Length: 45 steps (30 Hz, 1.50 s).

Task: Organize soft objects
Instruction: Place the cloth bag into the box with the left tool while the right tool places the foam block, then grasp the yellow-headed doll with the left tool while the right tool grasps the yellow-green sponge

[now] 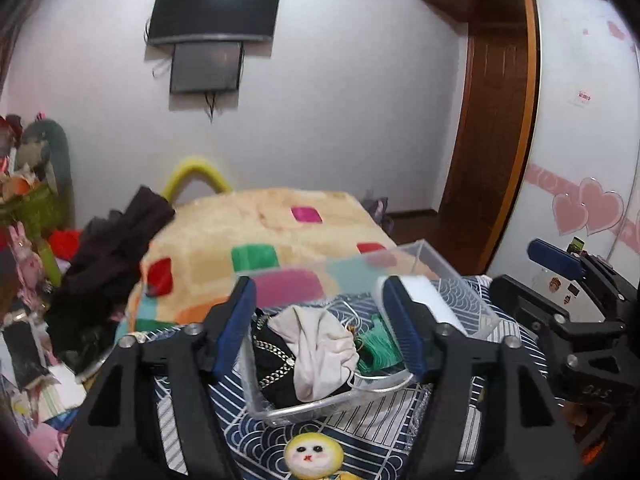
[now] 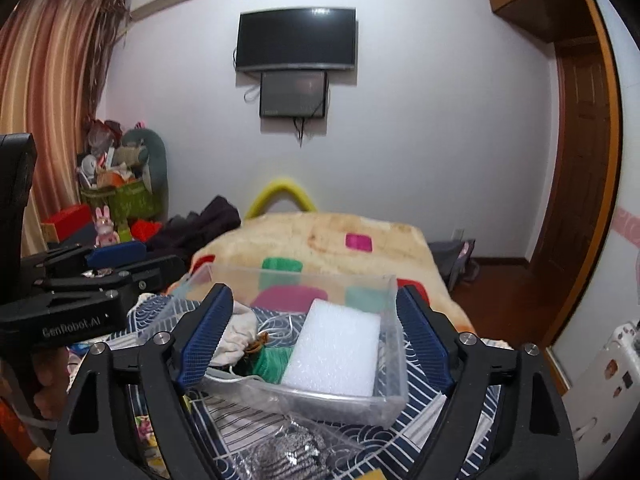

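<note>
Together, our two grippers stand released over the clear plastic bin (image 1: 460, 280), which serves as the landmark. The left gripper (image 1: 320, 320) holds its blue pads (image 1: 236, 324) spread wide with nothing between them, and the right gripper (image 2: 312, 336) is likewise parted and empty, framing the bin from its near side.

Inside the bin we find the task's soft things: a cream cloth (image 1: 316, 344) crumpled at the middle, a black item with a chain (image 1: 272, 364) toward the left wall, a green tassel (image 1: 378, 348) to the right of the cloth, and a white foam block (image 2: 336, 348) leaning by the right wall. Outside the bin, at its near edge, lie a silvery mesh scrubber in clear wrap (image 2: 288, 452) and a yellow-headed doll (image 1: 314, 456), both on the patterned navy cloth (image 1: 360, 432).

We judge the step in hand to be fetching a remaining item. To do it well, we lower one gripper just in front of the bin, close on the bulk of the soft thing rather than loose wrap, lift clear of the rim, and release over the free floor of the bin.

View differences: only the left wrist shows the doll and the chained item; only the right wrist shows the scrubber and the foam block's full face.
</note>
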Each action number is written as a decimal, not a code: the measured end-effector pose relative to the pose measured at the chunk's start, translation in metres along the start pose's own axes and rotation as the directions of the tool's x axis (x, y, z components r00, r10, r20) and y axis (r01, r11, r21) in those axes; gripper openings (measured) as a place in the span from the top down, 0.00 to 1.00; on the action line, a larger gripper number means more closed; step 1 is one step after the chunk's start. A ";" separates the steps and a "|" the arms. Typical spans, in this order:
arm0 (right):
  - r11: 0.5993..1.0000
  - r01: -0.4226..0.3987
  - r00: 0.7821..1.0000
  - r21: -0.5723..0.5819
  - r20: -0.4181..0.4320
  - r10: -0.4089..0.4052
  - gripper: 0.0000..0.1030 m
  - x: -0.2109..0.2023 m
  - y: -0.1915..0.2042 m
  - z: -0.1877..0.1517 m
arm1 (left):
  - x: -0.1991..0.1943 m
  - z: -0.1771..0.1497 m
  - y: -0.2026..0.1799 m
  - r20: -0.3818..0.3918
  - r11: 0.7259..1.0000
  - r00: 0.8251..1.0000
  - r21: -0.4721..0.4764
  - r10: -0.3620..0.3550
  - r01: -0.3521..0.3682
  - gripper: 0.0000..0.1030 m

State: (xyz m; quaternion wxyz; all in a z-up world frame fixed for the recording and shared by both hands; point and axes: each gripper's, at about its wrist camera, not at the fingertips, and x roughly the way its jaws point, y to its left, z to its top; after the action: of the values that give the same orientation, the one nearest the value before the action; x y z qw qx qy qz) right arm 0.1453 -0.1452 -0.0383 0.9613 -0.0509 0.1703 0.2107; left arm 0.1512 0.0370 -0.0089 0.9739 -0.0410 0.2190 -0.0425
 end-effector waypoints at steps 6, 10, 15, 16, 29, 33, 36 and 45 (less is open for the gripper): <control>1.000 0.009 0.999 0.001 0.035 -0.009 0.13 -0.018 -0.001 -0.005 | -0.032 -0.007 -0.002 0.057 1.000 0.998 -0.003 0.022 -0.022 0.06; 1.000 0.021 0.999 0.006 0.030 -0.021 0.10 -0.025 -0.005 -0.014 | -0.041 -0.022 -0.003 0.046 0.999 0.998 0.010 0.036 -0.037 0.04; 0.999 0.043 0.999 0.022 -0.008 -0.043 0.07 -0.026 -0.012 -0.030 | -0.037 -0.047 -0.003 -0.013 0.999 0.999 0.007 0.042 -0.042 0.04; 0.999 0.048 0.999 0.024 -0.018 -0.047 0.06 -0.026 -0.014 -0.035 | -0.033 -0.053 -0.001 -0.032 0.999 0.999 -0.004 0.037 -0.037 0.04; 0.988 0.109 0.965 0.112 -0.249 -0.079 0.07 0.000 -0.043 -0.101 | 0.018 -0.117 0.010 -0.246 0.996 0.967 -0.053 0.061 -0.076 0.04; 0.988 0.101 0.957 0.120 -0.283 -0.064 0.08 0.002 -0.044 -0.109 | 0.028 -0.124 0.007 -0.283 0.997 0.958 -0.057 0.036 -0.055 0.06; 0.989 0.092 0.950 0.113 -0.308 -0.053 0.19 0.004 -0.038 -0.116 | 0.036 -0.127 0.004 -0.312 0.998 0.950 -0.048 0.024 -0.041 0.20; 0.991 0.067 0.928 0.115 -0.372 -0.019 0.68 0.007 -0.038 -0.127 | 0.045 -0.132 0.010 -0.362 0.996 0.932 -0.084 -0.031 0.001 0.56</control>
State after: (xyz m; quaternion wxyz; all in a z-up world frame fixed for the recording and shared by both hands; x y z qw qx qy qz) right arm 0.1280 -0.1985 -0.1587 0.9176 -0.0329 0.3601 0.1650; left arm 0.1361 0.0338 -0.1477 0.9139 -0.0743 0.3962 -0.0484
